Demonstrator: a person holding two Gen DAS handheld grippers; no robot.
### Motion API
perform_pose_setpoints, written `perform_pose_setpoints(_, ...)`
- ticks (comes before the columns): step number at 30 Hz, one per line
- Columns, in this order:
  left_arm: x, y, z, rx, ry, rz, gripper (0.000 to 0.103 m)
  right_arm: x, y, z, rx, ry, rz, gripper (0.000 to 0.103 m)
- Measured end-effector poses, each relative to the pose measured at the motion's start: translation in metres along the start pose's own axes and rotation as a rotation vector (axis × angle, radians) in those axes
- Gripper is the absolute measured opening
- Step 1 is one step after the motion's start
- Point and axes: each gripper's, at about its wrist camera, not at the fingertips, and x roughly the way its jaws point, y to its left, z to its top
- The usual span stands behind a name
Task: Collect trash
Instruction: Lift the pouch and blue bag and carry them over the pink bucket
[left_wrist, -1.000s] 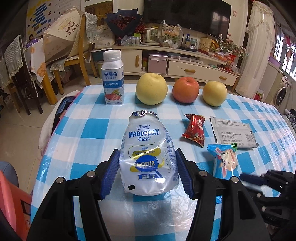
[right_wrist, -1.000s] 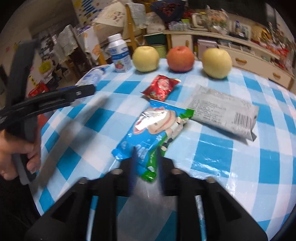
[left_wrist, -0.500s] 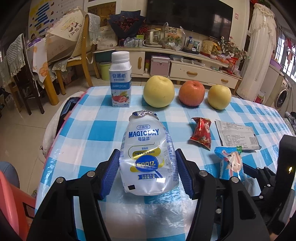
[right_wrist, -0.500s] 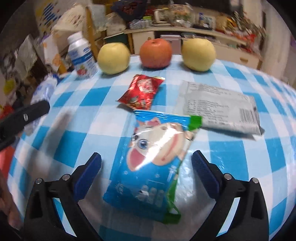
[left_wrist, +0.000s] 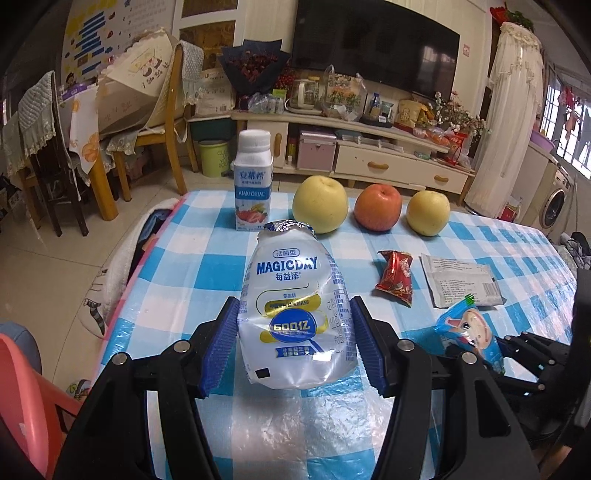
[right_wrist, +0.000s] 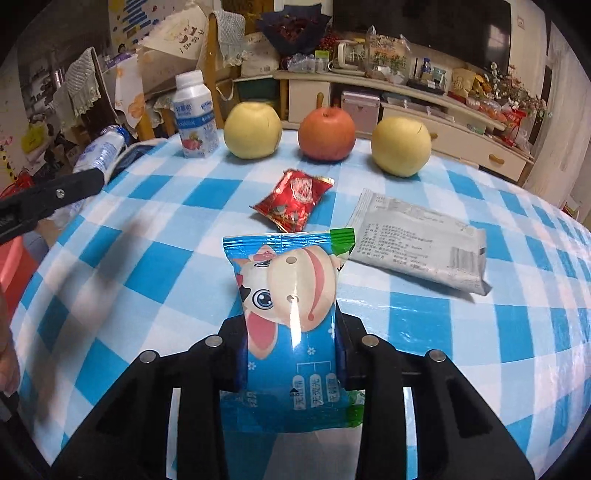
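Trash sits in both grippers above the tabletop (right_wrist: 147, 236), which wears a shiny blue-and-white checked plastic cloth. The left gripper (left_wrist: 295, 343) has its ridged blue fingers (left_wrist: 221, 347) clamped on a squashy clear plastic bottle (left_wrist: 295, 317) with a crinkly foil top. The right gripper (right_wrist: 291, 354) is closing its fingers on a smooth blue wrapper (right_wrist: 288, 314) with a cartoon cow face, and they already squeeze its sides. A crumpled red wrapper (right_wrist: 295, 199) and a flat grey packet (right_wrist: 417, 243) lie on the cloth. Behind them stand a boxy white milk bottle (right_wrist: 194, 114), two round yellow apples (right_wrist: 253, 129) and one red apple (right_wrist: 327, 133).
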Motion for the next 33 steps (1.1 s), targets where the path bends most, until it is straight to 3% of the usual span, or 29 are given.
perform_pose_setpoints(5, -0.031, -0.006, -0.014, 0.002, -0.025, -0.01, 0.061, -0.04, 0.003, 0.011, -0.017, -0.065, 0.017, 0.035)
perform_pose_setpoints(12, -0.084, 0.006, -0.029, 0.001, -0.071, 0.045, 0.061, -0.097, 0.028, 0.027, -0.072, -0.164, 0.047, 0.035)
perform_pose_setpoints(20, -0.151, 0.052, -0.032, -0.039, -0.126, 0.159, 0.061, -0.141, 0.082, 0.043, -0.139, -0.245, 0.123, 0.035)
perform_pose_setpoints(33, -0.232, 0.153, -0.046, -0.176, -0.187, 0.339, 0.061, -0.165, 0.205, 0.064, -0.299, -0.274, 0.3, 0.036)
